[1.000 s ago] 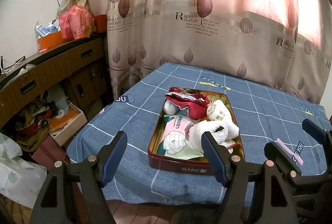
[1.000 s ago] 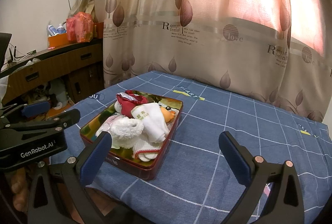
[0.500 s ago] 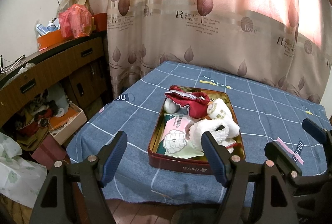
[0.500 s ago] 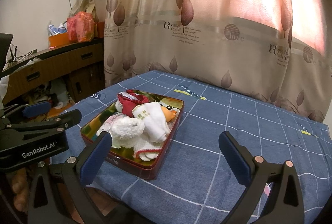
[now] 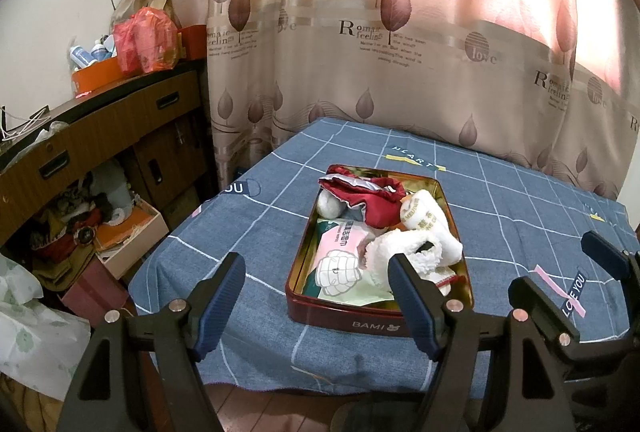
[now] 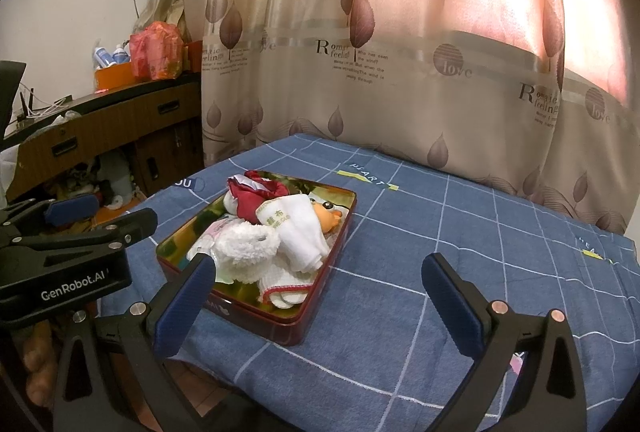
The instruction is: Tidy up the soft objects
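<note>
A dark red tin [image 5: 344, 320] [image 6: 292, 328] sits on the blue checked tablecloth near its front edge. It holds soft things: a red cloth [image 5: 360, 192] [image 6: 256, 194], a rolled white towel [image 5: 424, 218] [image 6: 300, 228], a fluffy white piece [image 5: 400, 252] [image 6: 244, 244], a pink and white packet [image 5: 340, 252] and an orange plush toy [image 6: 328, 212]. My left gripper [image 5: 316, 302] is open and empty, in front of the tin. My right gripper [image 6: 316, 306] is open and empty, to the right of the tin.
The blue tablecloth [image 5: 520, 216] [image 6: 460, 232] covers the table, with curtains [image 5: 400, 32] behind. A wooden cabinet [image 5: 100, 136] with a red bag [image 5: 146, 40] stands at the left. Boxes and clutter [image 5: 100, 232] lie on the floor beside the table.
Both grippers have crept slightly forward toward the tin. Both stay open and nothing in the tin has moved.
</note>
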A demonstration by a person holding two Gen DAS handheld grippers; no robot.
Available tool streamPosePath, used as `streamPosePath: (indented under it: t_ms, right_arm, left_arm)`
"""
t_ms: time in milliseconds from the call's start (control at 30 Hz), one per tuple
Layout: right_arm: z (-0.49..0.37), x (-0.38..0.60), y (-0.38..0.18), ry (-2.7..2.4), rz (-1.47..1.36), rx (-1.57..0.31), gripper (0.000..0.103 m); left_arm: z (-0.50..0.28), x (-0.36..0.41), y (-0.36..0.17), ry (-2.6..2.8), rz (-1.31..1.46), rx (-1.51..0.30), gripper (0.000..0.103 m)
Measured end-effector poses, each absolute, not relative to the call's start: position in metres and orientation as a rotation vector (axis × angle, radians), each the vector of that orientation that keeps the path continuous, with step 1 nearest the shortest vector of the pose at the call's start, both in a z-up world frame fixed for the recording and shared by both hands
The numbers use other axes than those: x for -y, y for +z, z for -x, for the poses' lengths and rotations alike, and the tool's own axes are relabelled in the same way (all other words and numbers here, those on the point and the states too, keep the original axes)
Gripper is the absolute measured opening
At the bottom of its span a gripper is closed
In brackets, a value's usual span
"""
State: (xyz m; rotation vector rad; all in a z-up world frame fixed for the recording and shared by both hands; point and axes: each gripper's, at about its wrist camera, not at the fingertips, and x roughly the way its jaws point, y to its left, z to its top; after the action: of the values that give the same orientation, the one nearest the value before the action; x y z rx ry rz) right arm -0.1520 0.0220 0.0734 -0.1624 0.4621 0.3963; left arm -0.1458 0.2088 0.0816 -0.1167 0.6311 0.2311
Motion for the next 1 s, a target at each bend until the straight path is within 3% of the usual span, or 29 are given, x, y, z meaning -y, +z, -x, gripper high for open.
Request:
streamPosePath:
  t_ms: [1000]
  right_arm:
    - [0.162, -0.026, 0.065, 0.401, 0.161, -0.476, 0.102]
  left_arm:
    - [0.140, -0.207, 0.077, 0.210, 0.084, -0.675, 0.078]
